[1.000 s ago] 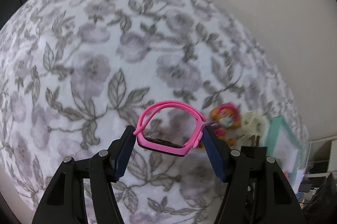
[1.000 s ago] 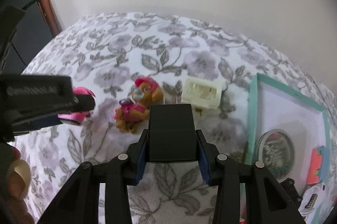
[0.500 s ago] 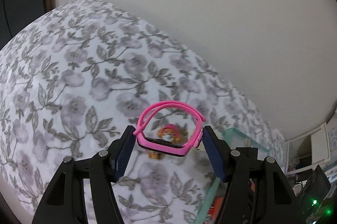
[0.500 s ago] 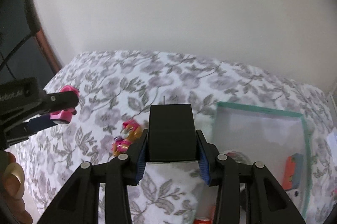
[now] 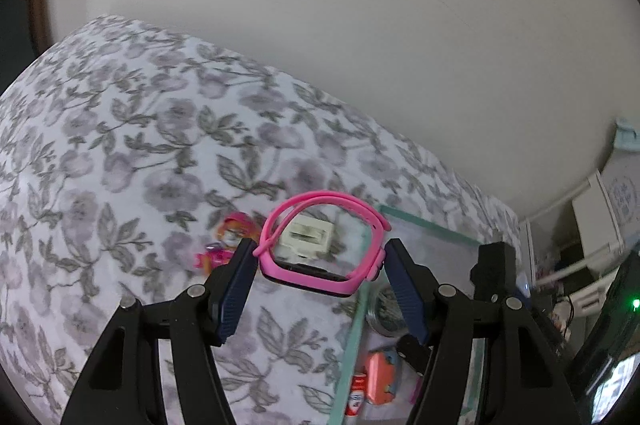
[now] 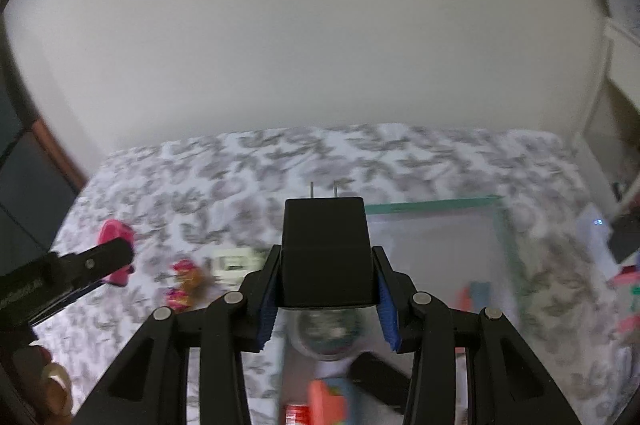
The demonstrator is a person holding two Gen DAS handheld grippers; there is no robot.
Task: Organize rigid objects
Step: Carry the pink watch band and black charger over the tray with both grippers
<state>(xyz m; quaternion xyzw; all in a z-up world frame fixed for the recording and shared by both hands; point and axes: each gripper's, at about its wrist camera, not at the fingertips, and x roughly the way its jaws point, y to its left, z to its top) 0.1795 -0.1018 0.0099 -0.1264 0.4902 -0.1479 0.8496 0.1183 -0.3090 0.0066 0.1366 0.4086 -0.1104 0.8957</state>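
My left gripper is shut on a pink smartwatch by its looped strap, held above the floral bedspread. It also shows at the left of the right wrist view. My right gripper is shut on a black plug adapter with two prongs pointing forward, held over the near part of a clear box with a teal rim. The box holds a round tin, an orange toy and other small items.
A pink and orange toy pup and a cream plastic block lie on the bed left of the box; both show in the right wrist view. A plain wall stands behind. Shelves and clutter sit at the right.
Both grippers have risen and swung right toward the box. The left view now shows the box and cream block behind the watch; the right gripper now hangs over the box's contents.
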